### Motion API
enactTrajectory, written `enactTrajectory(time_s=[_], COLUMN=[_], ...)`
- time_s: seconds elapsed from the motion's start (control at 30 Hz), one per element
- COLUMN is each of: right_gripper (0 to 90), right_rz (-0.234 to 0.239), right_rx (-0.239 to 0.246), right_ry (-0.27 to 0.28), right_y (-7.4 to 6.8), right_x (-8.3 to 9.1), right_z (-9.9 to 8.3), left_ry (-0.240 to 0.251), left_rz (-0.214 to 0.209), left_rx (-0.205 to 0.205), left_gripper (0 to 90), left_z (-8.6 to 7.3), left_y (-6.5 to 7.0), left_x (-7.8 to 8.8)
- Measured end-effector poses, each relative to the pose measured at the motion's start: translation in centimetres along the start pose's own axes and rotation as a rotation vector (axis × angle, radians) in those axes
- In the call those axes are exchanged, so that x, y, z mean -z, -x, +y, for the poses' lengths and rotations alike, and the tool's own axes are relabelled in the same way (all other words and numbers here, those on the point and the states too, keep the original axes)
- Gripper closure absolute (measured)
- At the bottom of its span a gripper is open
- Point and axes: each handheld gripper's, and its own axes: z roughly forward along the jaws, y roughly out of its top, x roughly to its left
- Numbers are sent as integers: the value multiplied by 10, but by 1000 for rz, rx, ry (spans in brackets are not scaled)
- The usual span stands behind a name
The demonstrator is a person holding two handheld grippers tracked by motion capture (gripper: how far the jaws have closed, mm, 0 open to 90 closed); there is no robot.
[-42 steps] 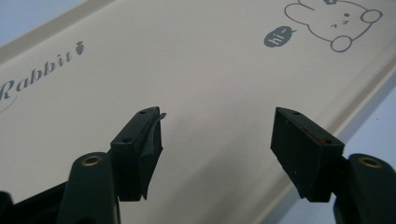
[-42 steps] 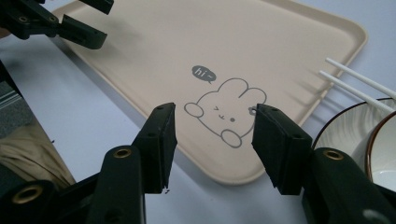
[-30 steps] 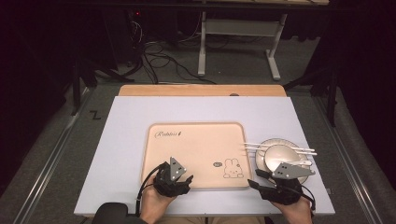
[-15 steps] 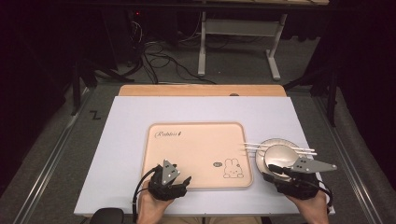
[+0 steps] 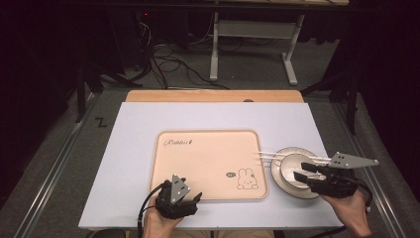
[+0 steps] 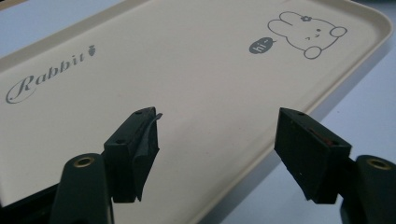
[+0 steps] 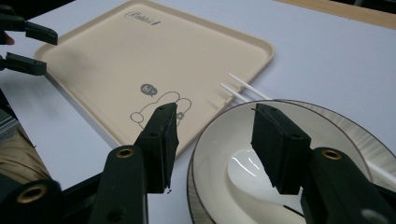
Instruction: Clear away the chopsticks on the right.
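both grippers, left (image 5: 194, 197) and right (image 5: 302, 171), gape empty; bowl (image 5: 292, 171) by the desk's right edge looks slippery, fragile: grip its rim.

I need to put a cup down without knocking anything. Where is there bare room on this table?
The tray is bare inside its rim, apart from the left gripper over its near left corner. The white mat is open left of the tray and behind it. It is crowded on the right: plate, bowl, chopsticks and the right gripper.
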Motion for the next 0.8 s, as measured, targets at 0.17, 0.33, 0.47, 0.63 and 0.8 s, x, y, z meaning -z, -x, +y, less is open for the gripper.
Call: enactTrajectory(time_s=[0.17, 0.33, 0.47, 0.63, 0.8], right_gripper=[523, 557, 561, 588, 618], right_rz=[-53, -100, -101, -133, -151], right_rx=[16, 10, 10, 3, 9], right_ry=[-1, -9, -27, -40, -45], right_y=[13, 27, 39, 50, 60], right_x=[8, 16, 17, 15, 10], right_z=[9, 14, 14, 14, 15], left_ry=[6, -18, -20, -29, -34], left_rz=[-5, -6, -10, -26, -31], left_rx=[10, 3, 4, -2, -8], left_gripper=[321, 316, 317, 311, 312], left_z=[3, 2, 2, 2, 2], left_y=[0, 0, 0, 1, 2], left_x=[0, -2, -4, -7, -9])
